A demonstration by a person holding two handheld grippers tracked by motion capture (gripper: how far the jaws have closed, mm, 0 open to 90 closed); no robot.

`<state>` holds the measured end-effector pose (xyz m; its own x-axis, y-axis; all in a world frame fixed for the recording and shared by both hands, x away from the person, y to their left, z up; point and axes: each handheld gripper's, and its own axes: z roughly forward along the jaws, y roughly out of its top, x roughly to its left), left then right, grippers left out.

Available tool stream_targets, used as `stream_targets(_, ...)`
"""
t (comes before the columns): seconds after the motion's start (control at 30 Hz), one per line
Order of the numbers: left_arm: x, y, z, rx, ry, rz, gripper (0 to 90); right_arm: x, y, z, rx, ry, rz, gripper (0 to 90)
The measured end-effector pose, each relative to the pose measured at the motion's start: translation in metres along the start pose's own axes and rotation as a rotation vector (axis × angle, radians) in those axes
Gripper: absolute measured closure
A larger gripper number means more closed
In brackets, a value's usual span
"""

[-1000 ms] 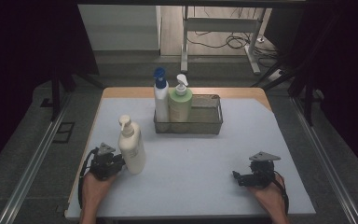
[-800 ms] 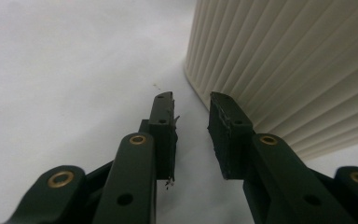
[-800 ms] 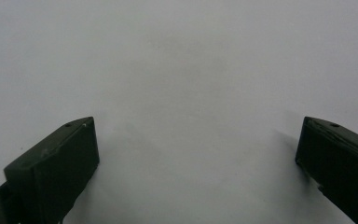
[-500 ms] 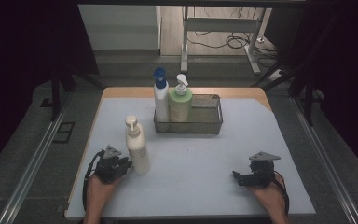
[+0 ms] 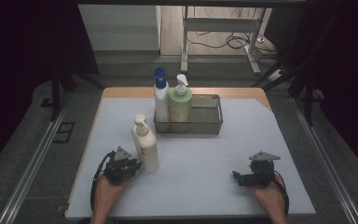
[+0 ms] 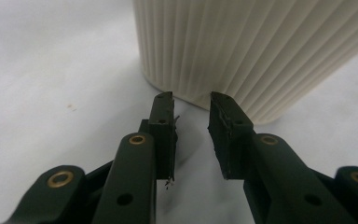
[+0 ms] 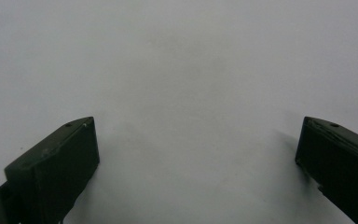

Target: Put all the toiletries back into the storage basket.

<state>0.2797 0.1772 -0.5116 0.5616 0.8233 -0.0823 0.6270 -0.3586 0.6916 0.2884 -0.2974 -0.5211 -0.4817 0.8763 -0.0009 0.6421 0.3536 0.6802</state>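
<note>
A cream ribbed pump bottle (image 5: 144,145) stands upright on the white mat at the front left. Its ribbed base (image 6: 261,46) looms just past the tips of my left gripper (image 6: 191,95). That gripper (image 5: 135,165) lies low on the mat at the bottle's left foot. Its jaws stand close together with a narrow gap and nothing between them, and the tips reach the bottle's lower edge. My right gripper (image 5: 237,176) rests on the mat at the front right, far from the bottle. Its jaws (image 7: 198,121) are spread wide over bare mat.
A wire mesh basket (image 5: 209,123) stands at the back middle of the mat (image 5: 205,154). It holds a white bottle with a blue cap (image 5: 161,100) and a green pump bottle (image 5: 180,105). The basket's right half has room.
The left gripper and the cream bottle have both shifted to the right and slightly nearer, staying side by side. The right gripper has stayed put.
</note>
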Motion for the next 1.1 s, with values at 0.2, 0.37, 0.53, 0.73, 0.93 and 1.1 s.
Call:
stream_targets(0.2, -0.01, 0.004, 0.007, 0.006, -0.032, 0.024, 68.2, 0.0, 0.0, 0.0, -0.001, 0.0, -0.002, 0.0)
stream_targets(0.37, -0.014, 0.006, 0.011, 0.013, -0.023, 0.04, 67.4, 0.0, 0.0, 0.0, -0.001, 0.0, -0.001, 0.0)
stream_targets(0.53, -0.013, 0.004, 0.007, 0.0, -0.026, 0.035, 61.8, 0.0, 0.0, 0.0, 0.0, 0.0, 0.001, 0.0)
stream_targets(0.73, -0.009, -0.004, -0.005, -0.023, -0.004, 0.019, 47.1, 0.0, 0.001, 0.0, 0.014, 0.002, 0.003, 0.0)
stream_targets(0.93, -0.009, -0.016, -0.012, -0.006, 0.032, 0.011, 27.0, 0.0, 0.004, 0.0, 0.031, -0.001, 0.002, 0.0)
stream_targets(1.1, -0.009, -0.027, -0.009, 0.014, 0.05, 0.015, 15.4, 0.002, 0.005, -0.002, 0.047, -0.006, 0.007, 1.7)
